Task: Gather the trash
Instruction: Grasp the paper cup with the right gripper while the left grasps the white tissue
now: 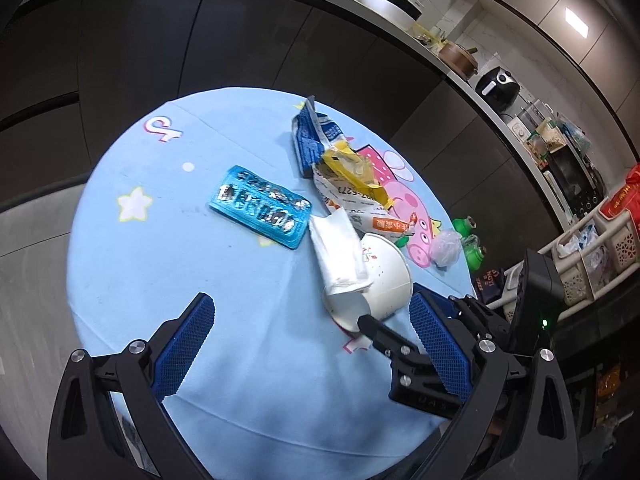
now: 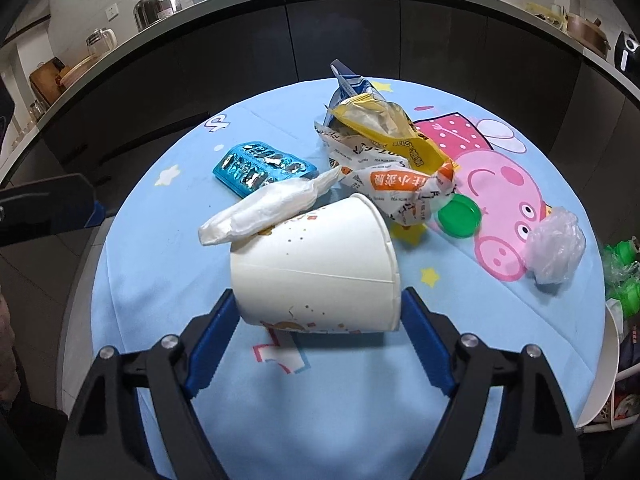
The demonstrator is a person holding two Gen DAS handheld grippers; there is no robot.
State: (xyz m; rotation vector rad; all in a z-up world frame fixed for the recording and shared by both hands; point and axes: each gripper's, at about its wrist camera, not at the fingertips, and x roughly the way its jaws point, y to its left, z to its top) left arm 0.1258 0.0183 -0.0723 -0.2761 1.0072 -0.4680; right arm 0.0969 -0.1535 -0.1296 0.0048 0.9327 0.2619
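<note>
A white paper cup [image 2: 316,268] lies on its side on the round blue table [image 2: 360,400]. My right gripper [image 2: 320,320] is shut on the cup, one finger on each side of it. A crumpled white tissue [image 2: 264,210] rests on the cup. Behind lie a blue blister pack [image 2: 262,168], crumpled wrappers [image 2: 384,152], a green lid [image 2: 459,216] and a clear plastic wad [image 2: 556,250]. My left gripper [image 1: 312,344] is open and empty above the table's near side. The left wrist view shows the cup [image 1: 380,280], the tissue [image 1: 338,252], the blister pack [image 1: 260,206] and the right gripper's finger [image 1: 380,332] at the cup.
A dark kitchen counter [image 2: 360,4] with pots and jars curves behind the table. Green bottles [image 1: 470,240] and white baskets [image 1: 592,256] stand to the right, beyond the table edge. A white rim [image 2: 600,368] shows at the table's right side.
</note>
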